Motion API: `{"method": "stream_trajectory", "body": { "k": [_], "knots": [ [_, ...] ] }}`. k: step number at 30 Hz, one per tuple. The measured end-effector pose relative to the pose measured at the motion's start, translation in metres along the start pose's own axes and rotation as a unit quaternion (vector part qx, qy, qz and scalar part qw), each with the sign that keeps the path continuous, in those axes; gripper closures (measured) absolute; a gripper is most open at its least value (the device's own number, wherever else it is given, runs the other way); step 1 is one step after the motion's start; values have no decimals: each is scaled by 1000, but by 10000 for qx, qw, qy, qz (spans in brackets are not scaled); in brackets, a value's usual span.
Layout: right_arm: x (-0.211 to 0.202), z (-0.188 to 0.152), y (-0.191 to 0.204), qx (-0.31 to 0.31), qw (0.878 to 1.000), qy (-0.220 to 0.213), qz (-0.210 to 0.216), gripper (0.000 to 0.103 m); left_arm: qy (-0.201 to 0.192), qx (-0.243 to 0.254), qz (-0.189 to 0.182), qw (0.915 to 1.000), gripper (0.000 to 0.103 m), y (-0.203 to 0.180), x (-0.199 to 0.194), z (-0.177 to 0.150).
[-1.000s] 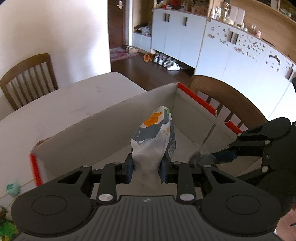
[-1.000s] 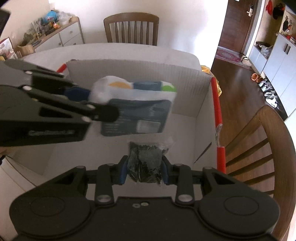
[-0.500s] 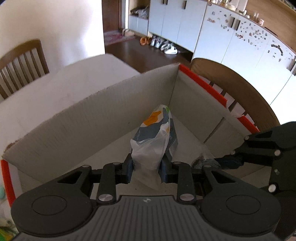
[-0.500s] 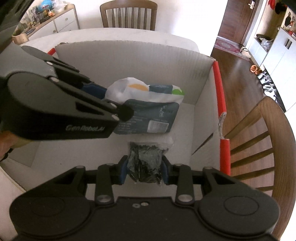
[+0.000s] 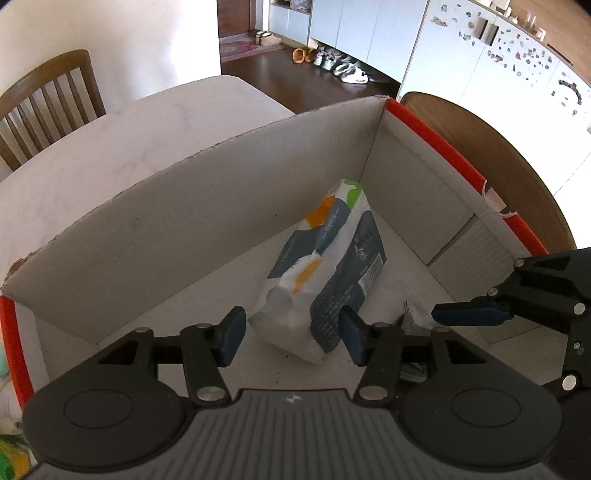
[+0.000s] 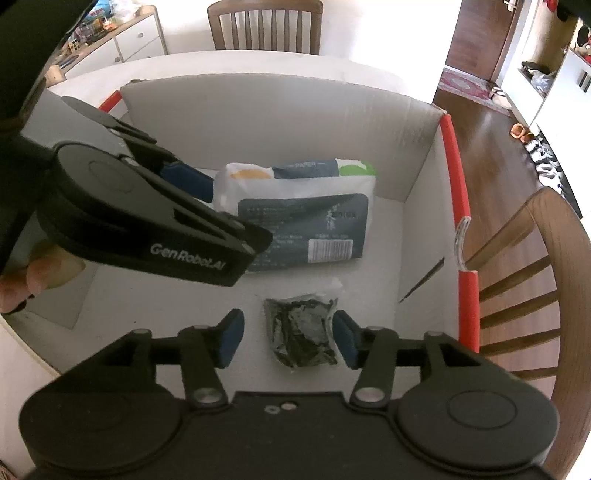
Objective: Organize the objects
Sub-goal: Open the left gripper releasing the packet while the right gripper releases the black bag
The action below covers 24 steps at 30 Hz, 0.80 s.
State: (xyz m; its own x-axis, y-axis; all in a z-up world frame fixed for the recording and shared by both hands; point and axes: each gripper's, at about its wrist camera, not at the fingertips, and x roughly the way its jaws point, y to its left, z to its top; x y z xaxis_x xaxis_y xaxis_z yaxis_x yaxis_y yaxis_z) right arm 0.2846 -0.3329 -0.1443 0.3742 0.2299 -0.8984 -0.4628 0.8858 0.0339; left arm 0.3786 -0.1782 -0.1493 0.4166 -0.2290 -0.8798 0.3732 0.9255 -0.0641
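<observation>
A white cardboard box (image 5: 147,236) with red-taped edges stands on the table. A tissue pack (image 5: 325,266), white and dark blue with orange and green marks, lies on the box floor; it also shows in the right wrist view (image 6: 299,214). My left gripper (image 5: 290,338) is open, its jaws either side of the pack's near end. A small clear bag of dark stuff (image 6: 301,332) lies on the box floor between the open jaws of my right gripper (image 6: 288,338). The left gripper (image 6: 207,206) shows in the right wrist view too.
The box (image 6: 280,110) fills most of the white table (image 5: 110,140). Wooden chairs stand at the far side (image 6: 264,22), at the right (image 6: 535,266) and at the left (image 5: 44,107). White cabinets (image 5: 480,74) line the far wall.
Both grippers lowered their loads into the box and opened. The tissue pack and the dark bag now lie free on the box floor.
</observation>
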Motion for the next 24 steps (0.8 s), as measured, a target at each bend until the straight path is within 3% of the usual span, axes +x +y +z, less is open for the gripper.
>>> {"method": "stream_trajectory", "body": {
  "k": [8, 24],
  "knots": [
    [-17, -6, 2, 45, 9998, -210, 19, 41, -233, -83, -18, 9997, 48, 5, -22, -2],
    [-82, -11, 20, 340, 9949, -934, 167, 36, -984, -142, -157, 9949, 44, 4, -89, -23]
  ]
}}
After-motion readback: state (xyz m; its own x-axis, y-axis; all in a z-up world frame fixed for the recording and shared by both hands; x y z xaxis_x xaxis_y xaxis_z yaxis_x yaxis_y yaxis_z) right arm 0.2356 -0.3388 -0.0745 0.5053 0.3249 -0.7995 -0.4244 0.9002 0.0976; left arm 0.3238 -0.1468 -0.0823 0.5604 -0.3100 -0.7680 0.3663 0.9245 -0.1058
